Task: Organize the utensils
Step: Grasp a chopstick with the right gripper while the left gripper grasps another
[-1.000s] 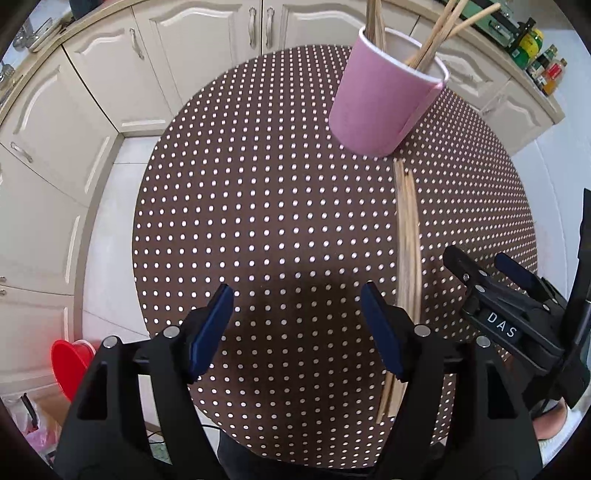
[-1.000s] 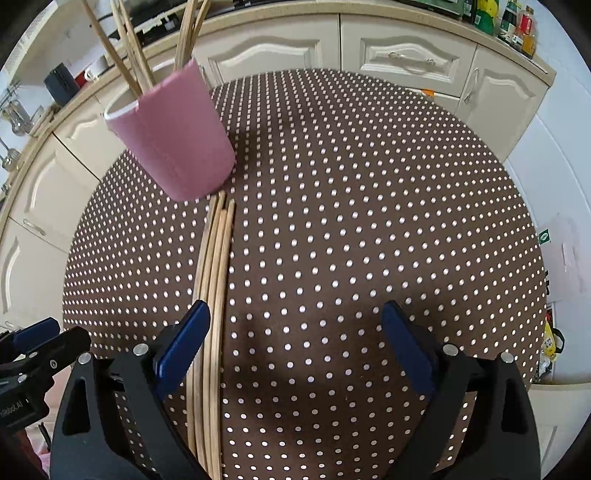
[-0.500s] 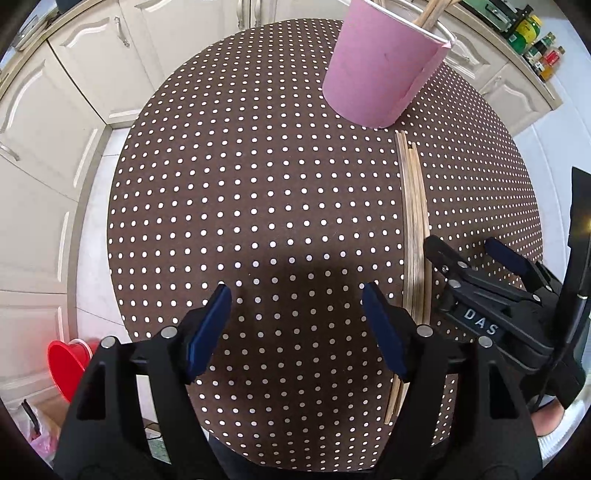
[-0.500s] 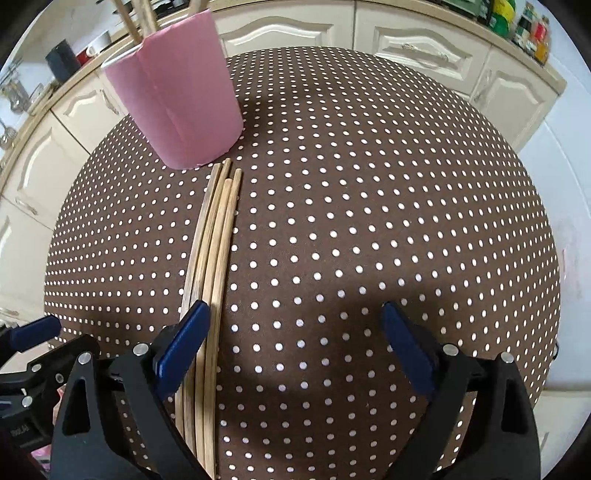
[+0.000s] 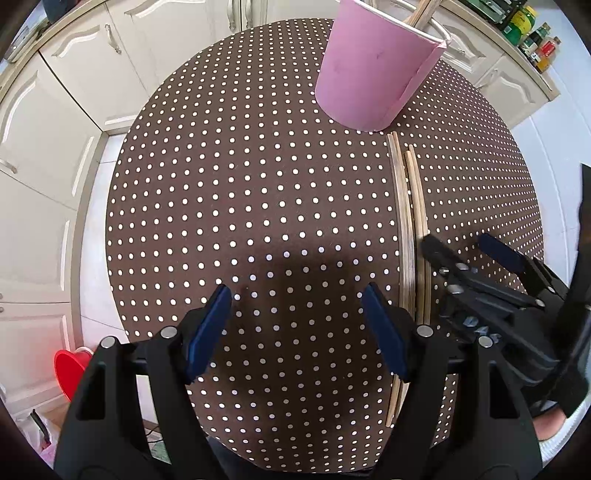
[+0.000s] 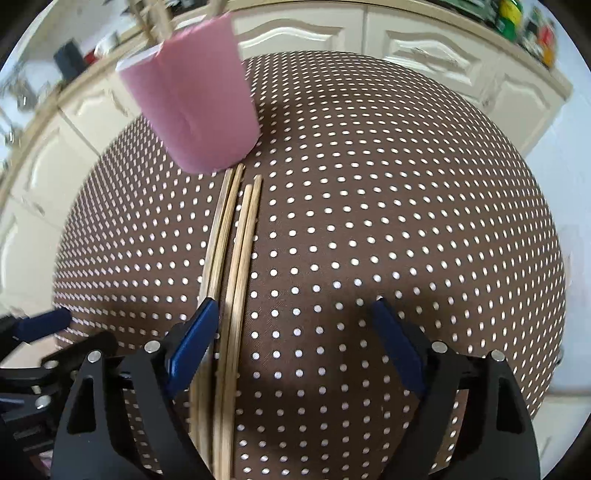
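Observation:
A pink cup (image 5: 373,70) with wooden chopsticks standing in it sits at the far side of a round brown polka-dot table (image 5: 240,192); it also shows in the right wrist view (image 6: 192,110). Several loose wooden chopsticks (image 5: 408,229) lie side by side on the table, running from the cup toward me; in the right wrist view the chopsticks (image 6: 231,266) pass just inside my right gripper's left finger. My left gripper (image 5: 297,328) is open and empty, just left of the chopsticks. My right gripper (image 6: 295,339) is open, low over the chopsticks; it also appears in the left wrist view (image 5: 469,251).
Cream kitchen cabinets (image 5: 66,110) surround the table. Bottles (image 5: 532,33) stand on the counter at the back right. A red bowl-like object (image 5: 70,369) sits on the floor at the lower left.
Both grippers have moved forward and lower toward the table. The right gripper has shifted so its left finger now sits among the loose chopsticks. Two chopsticks have slid slightly apart from the others.

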A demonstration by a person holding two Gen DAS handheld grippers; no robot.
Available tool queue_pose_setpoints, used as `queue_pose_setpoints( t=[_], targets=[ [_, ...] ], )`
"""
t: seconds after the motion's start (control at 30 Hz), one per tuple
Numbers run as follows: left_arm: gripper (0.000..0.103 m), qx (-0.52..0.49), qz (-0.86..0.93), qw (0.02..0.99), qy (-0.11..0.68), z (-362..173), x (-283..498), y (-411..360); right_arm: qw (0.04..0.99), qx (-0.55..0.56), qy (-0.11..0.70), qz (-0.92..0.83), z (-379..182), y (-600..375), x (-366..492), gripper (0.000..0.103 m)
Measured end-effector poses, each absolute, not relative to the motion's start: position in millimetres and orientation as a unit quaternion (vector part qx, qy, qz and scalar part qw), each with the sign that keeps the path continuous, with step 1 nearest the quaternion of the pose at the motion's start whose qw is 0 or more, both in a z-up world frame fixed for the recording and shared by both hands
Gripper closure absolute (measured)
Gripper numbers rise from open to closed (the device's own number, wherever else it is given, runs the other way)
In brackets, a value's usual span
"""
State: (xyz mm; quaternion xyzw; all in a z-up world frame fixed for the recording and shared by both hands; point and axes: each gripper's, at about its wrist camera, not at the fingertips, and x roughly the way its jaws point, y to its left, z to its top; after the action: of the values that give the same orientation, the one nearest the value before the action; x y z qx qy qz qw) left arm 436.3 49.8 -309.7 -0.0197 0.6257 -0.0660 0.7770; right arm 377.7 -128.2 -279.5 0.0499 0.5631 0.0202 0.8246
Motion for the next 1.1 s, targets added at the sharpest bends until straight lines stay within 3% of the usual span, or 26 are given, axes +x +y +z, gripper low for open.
queue_pose_setpoints(
  t=[0.47, 0.57, 0.63, 0.73, 0.9, 1.1],
  targets=[
    [0.03, -0.003, -0.076, 0.772, 0.631, -311, 447, 30, 0.815, -0.003, 0.578, 0.023, -287, -118, 392, 0.022],
    [0.03, -0.001, -0.072, 0.772, 0.631, -311, 448, 28, 0.82, -0.015, 0.571, 0.028, -284, -116, 393, 0.039],
    [0.03, -0.003, -0.071, 0.771, 0.633, -311, 449, 26, 0.826, -0.015, 0.563, 0.034, -281, -120, 392, 0.065],
    [0.03, -0.007, -0.074, 0.77, 0.634, -313, 451, 24, 0.829, 0.004, 0.558, 0.033, -278, -131, 392, 0.087],
    [0.03, -0.013, -0.085, 0.768, 0.635, -315, 458, 14, 0.828, 0.036, 0.558, 0.051, -275, -150, 395, 0.095],
    [0.03, -0.014, -0.091, 0.76, 0.644, -324, 470, -4, 0.822, 0.084, 0.56, 0.064, -279, -176, 401, 0.097]
  ],
)
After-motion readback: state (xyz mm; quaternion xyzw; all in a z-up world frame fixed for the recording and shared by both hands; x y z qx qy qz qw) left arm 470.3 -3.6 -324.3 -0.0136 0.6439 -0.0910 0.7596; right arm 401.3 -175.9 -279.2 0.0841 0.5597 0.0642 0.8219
